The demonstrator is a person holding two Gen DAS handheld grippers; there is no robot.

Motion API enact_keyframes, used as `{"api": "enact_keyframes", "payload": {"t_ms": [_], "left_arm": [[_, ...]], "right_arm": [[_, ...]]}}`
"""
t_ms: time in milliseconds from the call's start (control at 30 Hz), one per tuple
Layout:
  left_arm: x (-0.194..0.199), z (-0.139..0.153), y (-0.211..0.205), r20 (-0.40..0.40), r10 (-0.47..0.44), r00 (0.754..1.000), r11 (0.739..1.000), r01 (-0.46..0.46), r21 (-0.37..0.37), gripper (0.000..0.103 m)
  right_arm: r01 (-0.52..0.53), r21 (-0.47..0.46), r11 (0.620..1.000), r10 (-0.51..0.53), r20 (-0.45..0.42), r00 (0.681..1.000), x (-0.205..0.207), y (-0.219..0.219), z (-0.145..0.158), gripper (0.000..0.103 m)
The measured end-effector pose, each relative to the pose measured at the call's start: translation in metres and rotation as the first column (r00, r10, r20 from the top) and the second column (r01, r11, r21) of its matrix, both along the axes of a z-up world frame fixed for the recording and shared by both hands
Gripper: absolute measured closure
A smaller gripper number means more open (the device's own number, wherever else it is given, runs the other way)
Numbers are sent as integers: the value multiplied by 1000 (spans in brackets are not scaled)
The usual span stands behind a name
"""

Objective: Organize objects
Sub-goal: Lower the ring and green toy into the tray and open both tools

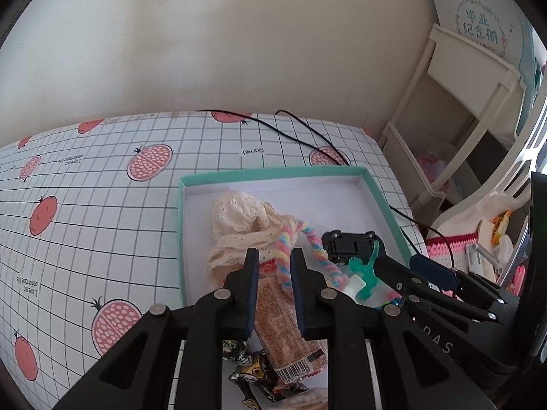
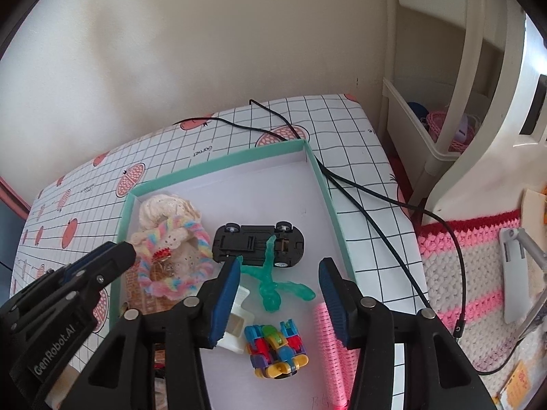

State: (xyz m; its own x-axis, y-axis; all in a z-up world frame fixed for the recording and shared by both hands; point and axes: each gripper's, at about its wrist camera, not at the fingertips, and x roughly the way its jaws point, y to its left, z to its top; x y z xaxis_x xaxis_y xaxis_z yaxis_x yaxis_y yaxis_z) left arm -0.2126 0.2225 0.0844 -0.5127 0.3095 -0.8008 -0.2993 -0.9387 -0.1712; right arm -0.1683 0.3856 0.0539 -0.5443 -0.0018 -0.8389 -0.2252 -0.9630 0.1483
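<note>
Snack packet (image 1: 283,321), orange crinkly film, sits lower centre of my left view inside the teal box (image 1: 180,239), clamped by the left gripper (image 1: 273,256); it looks light, slippery and crushable, so I'd hold mid-body. My right gripper (image 2: 278,273) hangs with jaws apart over the green figure (image 2: 270,287).

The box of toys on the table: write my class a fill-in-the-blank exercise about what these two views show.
1. The black toy car lies ______ with its wheels up.
2. The box has a ______ rim.
3. The right gripper is ______, with nothing between its fingers.
4. The pink hair roller lies ______ the box.

Missing words: upside down; green; open; inside
</note>
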Motion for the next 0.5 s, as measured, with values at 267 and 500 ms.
{"api": "enact_keyframes", "payload": {"t_ms": [267,500], "left_arm": [[-6,0,-18,-69,113,991,989,-119,-83,70],[-17,-7,-41,-91,216,972,964,-227,-138,43]], "right_arm": [[-4,0,1000,4,-17,1000,-1,-5,-1,43],[-2,-4,1000,2,-31,1000,-2,-6,-2,26]]}}
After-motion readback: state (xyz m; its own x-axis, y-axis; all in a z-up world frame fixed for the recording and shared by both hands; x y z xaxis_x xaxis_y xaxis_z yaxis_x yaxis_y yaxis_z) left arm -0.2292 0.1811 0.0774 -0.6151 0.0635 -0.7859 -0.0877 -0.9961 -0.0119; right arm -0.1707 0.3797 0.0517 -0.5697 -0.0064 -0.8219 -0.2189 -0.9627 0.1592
